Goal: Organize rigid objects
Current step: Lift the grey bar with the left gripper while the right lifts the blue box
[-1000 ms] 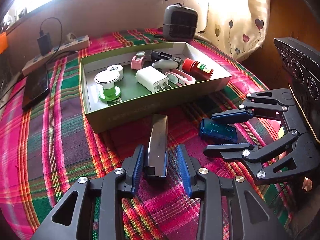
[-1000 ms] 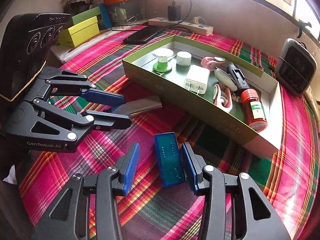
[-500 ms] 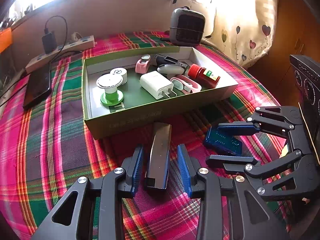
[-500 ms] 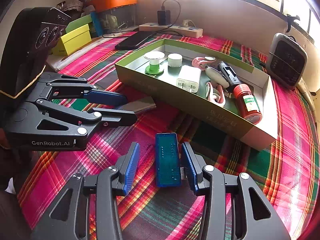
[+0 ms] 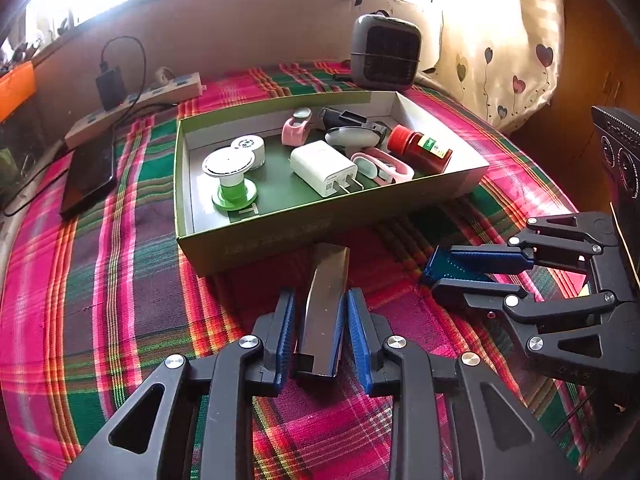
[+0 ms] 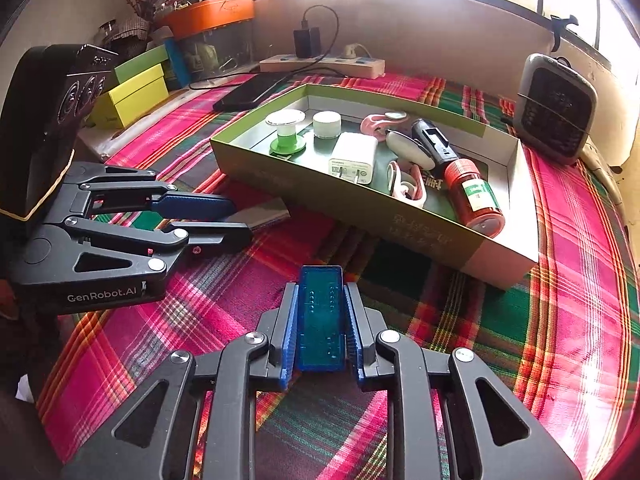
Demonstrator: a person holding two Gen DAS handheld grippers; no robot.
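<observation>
- Blue translucent plastic block (image 6: 320, 320), flat and rectangular with rows of small dots, lies on the plaid cloth just before the green cardboard tray (image 6: 400, 216); the right gripper (image 6: 320, 332) has just been closing and now clamps it, both blue pads pressed to its long sides.
- Dark glossy slim bar (image 5: 324, 312), one end nearly at the tray's front wall, sits between the fingers of the left gripper (image 5: 320, 332); these jaws have just been closing too, and the pads look to be gripping its flanks, with at most a sliver of gap on the left.
- Step in hand, as I judge it: the double pick-up, both loose pieces grasped and neither raised off the cloth.
- Next move calls for lifting each clear of the tray's front wall and lowering it into bare floor, probably the free patch between the green-and-white spool (image 5: 232, 180) and the white wall charger (image 5: 324, 168).
- Red jar (image 5: 420, 148), pink clips and a black tool crowd the tray's right end, so that end offers little room.
- Beyond the tray stand a grey mini heater (image 5: 386, 54) and a power strip (image 5: 136, 108).
</observation>
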